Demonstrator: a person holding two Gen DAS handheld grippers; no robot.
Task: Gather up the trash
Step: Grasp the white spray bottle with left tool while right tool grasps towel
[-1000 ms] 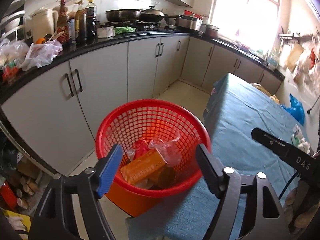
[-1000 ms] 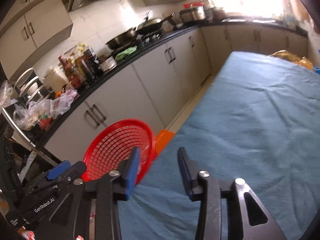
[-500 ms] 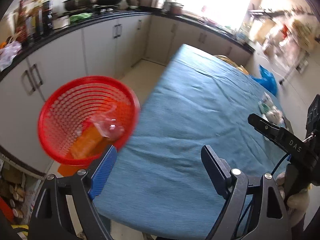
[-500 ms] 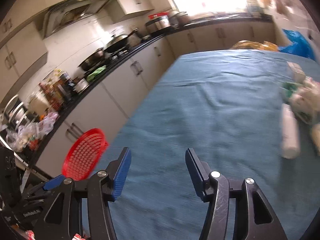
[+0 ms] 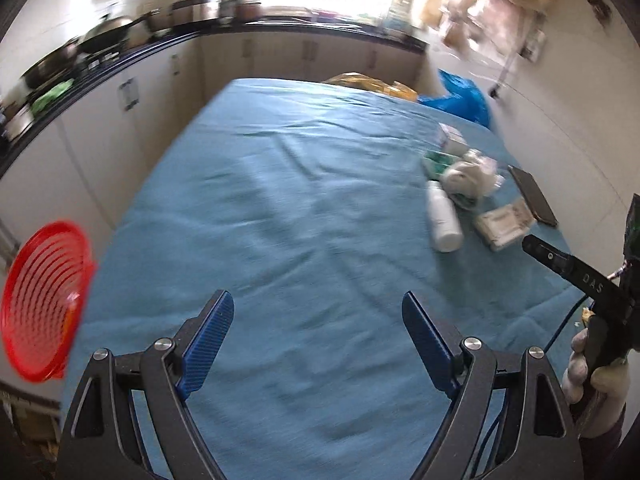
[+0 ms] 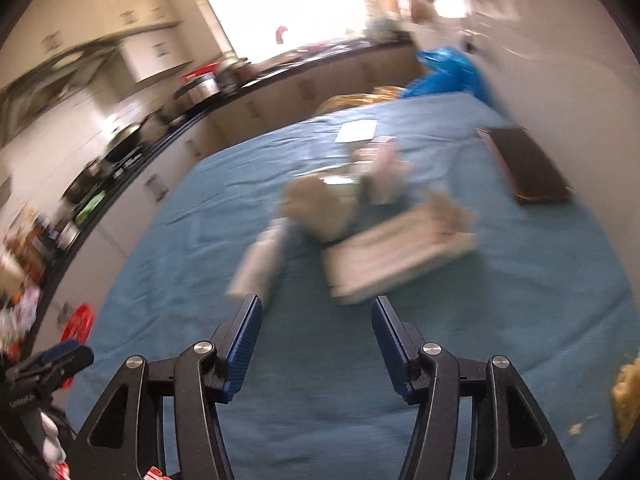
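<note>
A pile of trash lies on the blue tablecloth (image 5: 280, 208): a white bottle (image 5: 442, 218), a crumpled white bag (image 5: 466, 176) and a flat white pack (image 5: 504, 224). In the right wrist view the bottle (image 6: 258, 264), the bag (image 6: 324, 208) and the pack (image 6: 396, 256) are blurred, just beyond my open, empty right gripper (image 6: 316, 334). My left gripper (image 5: 318, 340) is open and empty over the near cloth. The red basket (image 5: 42, 300) stands off the table's left side.
A dark phone (image 5: 532, 196) lies right of the trash. A blue bag (image 5: 460, 100) and a yellow item (image 5: 368, 82) sit past the table's far end. Kitchen cabinets and a counter (image 5: 120, 68) run along the left. Crumbs (image 6: 628, 392) lie at the right edge.
Both grippers have swung right, away from the red basket and toward the trash pile on the table. The basket has slid to the left edge of both views. Both stay open.
</note>
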